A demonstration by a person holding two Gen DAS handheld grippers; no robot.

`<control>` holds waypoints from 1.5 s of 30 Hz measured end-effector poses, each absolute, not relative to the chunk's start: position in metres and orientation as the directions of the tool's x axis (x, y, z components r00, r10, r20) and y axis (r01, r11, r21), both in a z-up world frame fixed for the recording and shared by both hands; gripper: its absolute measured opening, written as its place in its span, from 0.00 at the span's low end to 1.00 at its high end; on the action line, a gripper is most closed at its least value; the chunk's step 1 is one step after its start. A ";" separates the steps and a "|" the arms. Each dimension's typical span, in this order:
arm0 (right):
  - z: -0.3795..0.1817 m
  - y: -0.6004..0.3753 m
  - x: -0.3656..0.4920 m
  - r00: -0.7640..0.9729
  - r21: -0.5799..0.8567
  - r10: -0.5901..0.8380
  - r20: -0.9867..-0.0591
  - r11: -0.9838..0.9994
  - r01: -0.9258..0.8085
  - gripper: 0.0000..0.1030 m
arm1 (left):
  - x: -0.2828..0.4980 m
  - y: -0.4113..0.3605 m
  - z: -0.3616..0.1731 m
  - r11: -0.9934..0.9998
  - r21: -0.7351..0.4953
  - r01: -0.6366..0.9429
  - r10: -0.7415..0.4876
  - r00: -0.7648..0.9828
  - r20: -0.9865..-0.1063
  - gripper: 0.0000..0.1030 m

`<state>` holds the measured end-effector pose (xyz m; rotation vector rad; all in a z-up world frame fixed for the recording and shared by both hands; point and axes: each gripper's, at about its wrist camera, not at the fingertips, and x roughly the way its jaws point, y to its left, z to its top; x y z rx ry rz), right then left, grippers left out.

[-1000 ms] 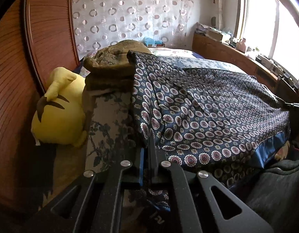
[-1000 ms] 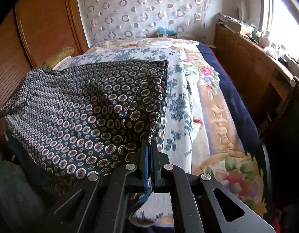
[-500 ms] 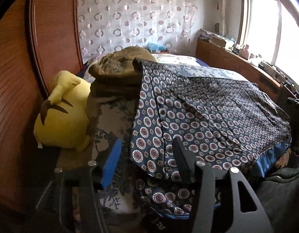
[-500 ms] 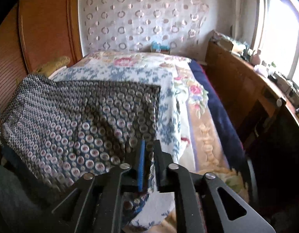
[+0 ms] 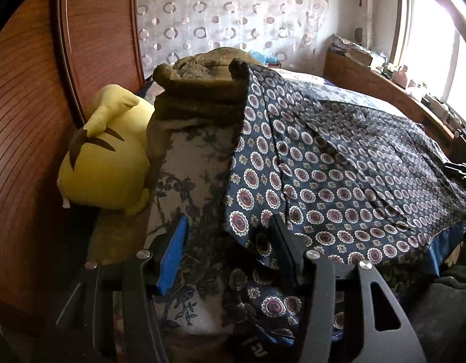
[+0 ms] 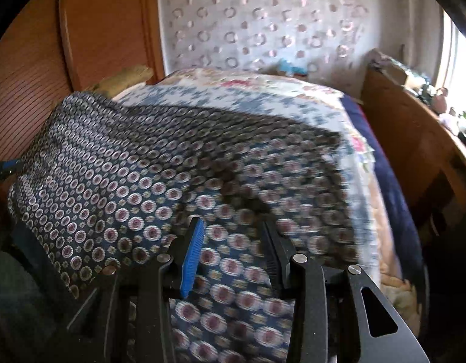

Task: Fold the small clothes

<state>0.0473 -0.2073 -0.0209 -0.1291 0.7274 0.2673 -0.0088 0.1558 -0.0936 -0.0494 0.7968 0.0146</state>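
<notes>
left wrist view: the patterned garment [image 5: 338, 175] lies spread over the bed [image 5: 187, 163], filling centre and right, one fold at most done. my left tool [image 5: 228, 242] tilts down, parted, gripping nothing.

right wrist view: my right tool [image 6: 233, 242] angles down over the cloth, opening, empty.

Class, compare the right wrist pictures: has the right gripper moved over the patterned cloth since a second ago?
Yes. The right gripper has shifted left: it was at the patterned cloth's right edge beside the floral bedspread; now cloth lies beneath its opening jaws, unpinched.
</notes>
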 end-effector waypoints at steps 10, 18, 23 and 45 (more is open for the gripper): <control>-0.055 -0.188 0.071 0.695 -0.045 0.196 -0.692 0.949 -0.312 0.40 | -0.006 0.153 -0.101 0.999 -0.038 -0.031 -0.007 0.683 -0.731 0.54; -0.059 -0.195 0.060 0.725 -0.047 0.192 -0.661 0.954 -0.295 0.56 | -0.006 0.151 -0.106 0.999 -0.034 -0.033 -0.003 0.673 -0.740 0.54; -0.061 -0.198 0.055 0.734 -0.046 0.190 -0.652 0.957 -0.288 0.59 | -0.008 0.147 -0.106 0.999 -0.035 -0.021 -0.011 0.681 -0.732 0.53; -0.062 -0.201 0.048 0.739 -0.041 0.195 -0.644 0.957 -0.288 0.62 | 0.004 0.116 -0.051 0.988 -0.106 0.115 -0.157 0.766 -0.623 0.04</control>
